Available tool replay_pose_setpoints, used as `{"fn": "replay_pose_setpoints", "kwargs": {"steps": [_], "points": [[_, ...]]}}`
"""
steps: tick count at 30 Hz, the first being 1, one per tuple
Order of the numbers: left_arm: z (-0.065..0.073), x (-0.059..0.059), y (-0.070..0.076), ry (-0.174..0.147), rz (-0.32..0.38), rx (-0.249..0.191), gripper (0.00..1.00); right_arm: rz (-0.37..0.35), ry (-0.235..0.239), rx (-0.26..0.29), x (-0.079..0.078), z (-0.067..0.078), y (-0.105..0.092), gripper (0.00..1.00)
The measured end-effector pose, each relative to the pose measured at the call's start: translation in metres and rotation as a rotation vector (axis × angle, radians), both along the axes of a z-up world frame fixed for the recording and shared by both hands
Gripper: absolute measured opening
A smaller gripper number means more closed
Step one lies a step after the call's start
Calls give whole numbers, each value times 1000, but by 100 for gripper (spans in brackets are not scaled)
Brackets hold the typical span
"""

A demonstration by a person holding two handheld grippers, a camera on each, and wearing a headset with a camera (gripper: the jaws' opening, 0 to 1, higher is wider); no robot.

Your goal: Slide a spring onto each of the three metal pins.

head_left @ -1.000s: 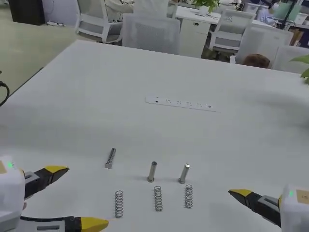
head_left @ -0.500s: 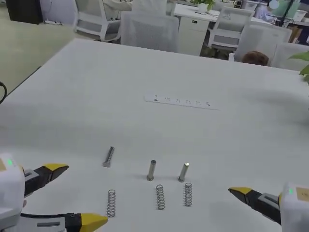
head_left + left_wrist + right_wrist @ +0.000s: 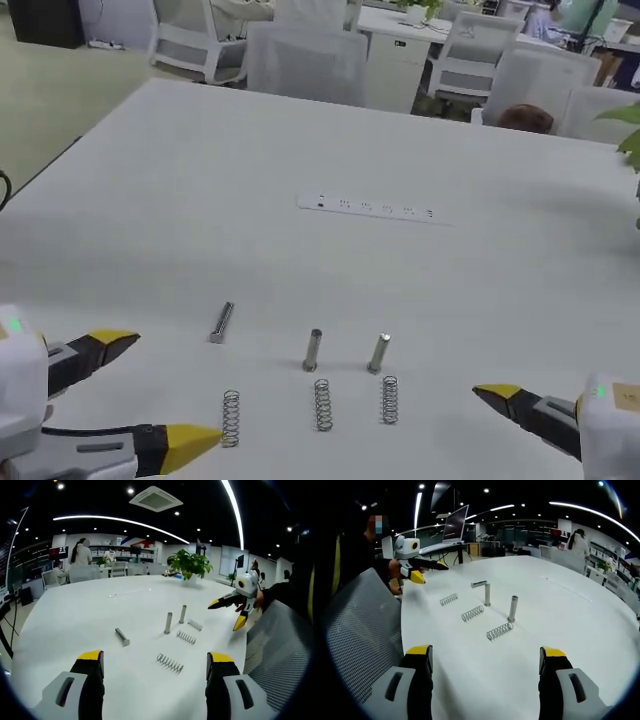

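You held two yellow-tipped tools low over the near edge of the white surface, and neither had hold of anything. The left tool was spread wide, with one jaw tip close to the left spring. The right tool was just as wide open and stood well off to the right of the parts.

Between the tools, three coiled wire springs lay side by side, apart from one another. The middle spring and the right spring each rested just in front of a short silver metal pin. The middle pin and the right pin stood upright, while the left pin lay on its side, farther back than its spring. No spring was on a pin.

A flat white power strip sat farther back on the surface.
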State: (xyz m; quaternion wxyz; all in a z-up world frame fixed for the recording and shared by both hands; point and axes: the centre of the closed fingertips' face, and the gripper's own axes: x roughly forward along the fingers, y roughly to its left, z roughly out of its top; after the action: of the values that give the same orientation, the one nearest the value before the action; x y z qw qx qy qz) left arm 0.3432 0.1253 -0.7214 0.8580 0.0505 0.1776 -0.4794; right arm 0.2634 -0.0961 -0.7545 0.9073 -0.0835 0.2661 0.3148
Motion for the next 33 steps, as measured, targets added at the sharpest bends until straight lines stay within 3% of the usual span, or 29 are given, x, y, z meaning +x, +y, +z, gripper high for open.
{"fn": "replay_pose_setpoints", "kwargs": {"steps": [13,18,25,33], "points": [[5,18,-1,-5,18,8,71,9,12,7,0,-4,1,87],[11,33,-4,-10,26,23,66,3,11,11,0,-4,0,87],[16,56,-7,-17,56,49,51,-7,4,8,0,-3,-3,86],[18,76,-16,-24,57,82,44,-11,8,2,0,-3,-4,86]]}}
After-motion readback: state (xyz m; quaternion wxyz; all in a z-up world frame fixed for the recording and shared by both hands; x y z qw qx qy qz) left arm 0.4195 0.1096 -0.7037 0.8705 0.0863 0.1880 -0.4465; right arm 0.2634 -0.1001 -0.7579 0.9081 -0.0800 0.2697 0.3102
